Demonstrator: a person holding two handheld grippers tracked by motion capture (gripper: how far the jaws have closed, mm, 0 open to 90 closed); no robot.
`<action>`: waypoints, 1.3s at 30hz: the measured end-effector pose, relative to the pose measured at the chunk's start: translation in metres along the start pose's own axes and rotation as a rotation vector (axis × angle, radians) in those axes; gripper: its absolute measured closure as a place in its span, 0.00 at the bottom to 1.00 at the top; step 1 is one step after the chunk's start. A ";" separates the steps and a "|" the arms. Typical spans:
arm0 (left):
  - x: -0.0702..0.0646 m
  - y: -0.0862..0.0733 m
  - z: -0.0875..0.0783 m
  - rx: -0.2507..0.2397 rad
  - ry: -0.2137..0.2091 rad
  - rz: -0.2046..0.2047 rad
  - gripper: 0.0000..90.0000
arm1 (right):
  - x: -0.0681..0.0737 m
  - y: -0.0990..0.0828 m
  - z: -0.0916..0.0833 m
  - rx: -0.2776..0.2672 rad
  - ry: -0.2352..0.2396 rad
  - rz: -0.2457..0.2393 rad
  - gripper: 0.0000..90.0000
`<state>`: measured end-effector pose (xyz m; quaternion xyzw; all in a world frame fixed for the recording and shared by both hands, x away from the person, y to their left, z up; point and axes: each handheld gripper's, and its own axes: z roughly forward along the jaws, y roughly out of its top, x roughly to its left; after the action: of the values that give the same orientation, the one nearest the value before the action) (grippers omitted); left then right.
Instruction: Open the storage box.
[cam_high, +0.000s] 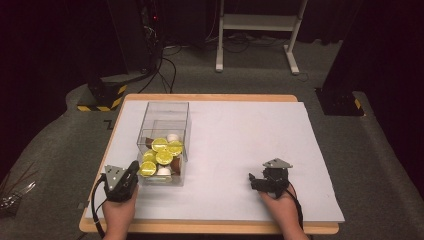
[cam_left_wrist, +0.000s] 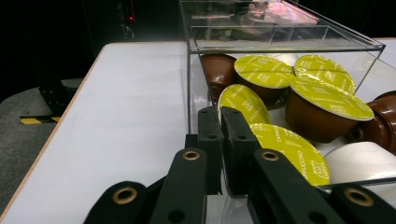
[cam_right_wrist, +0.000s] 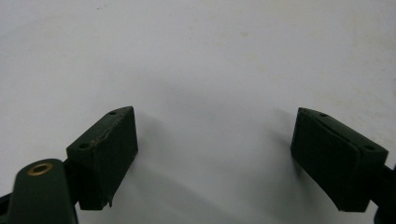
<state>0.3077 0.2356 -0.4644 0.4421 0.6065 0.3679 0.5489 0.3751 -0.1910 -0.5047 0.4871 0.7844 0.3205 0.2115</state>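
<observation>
Dark lab: hazard-striped stand base (cam_high: 102, 95), floor cables (cam_high: 165, 75).

Clear box (cam_high: 163, 131) blocks left gripper (cam_high: 131, 172); sheet (cam_high: 240, 135) free rt.

On the yellow foil lids of the coffee capsules (cam_left_wrist: 329, 97) in the clear box (cam_left_wrist: 280, 44) I could make out the word CAPPUCCINO in small print; the same word ran along the lid (cam_left_wrist: 285, 149) nearest my left tool (cam_left_wrist: 221, 123), and the finer print stayed too small to read

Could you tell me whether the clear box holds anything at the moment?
Partly full: the clear box holds yellow-lidded capsules piled near its front.
</observation>
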 end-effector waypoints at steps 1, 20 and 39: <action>0.001 0.000 -0.002 0.004 0.000 0.003 0.97 | 0.000 0.000 0.000 0.001 -0.001 -0.001 0.16; 0.001 -0.002 -0.017 0.002 -0.007 0.002 0.97 | 0.000 0.000 0.000 0.000 0.000 0.000 0.16; 0.001 -0.004 -0.028 -0.002 -0.011 0.022 0.97 | 0.000 0.000 0.000 -0.001 0.000 -0.001 0.17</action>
<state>0.2793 0.2362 -0.4654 0.4502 0.5983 0.3722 0.5485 0.3750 -0.1910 -0.5047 0.4868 0.7844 0.3207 0.2117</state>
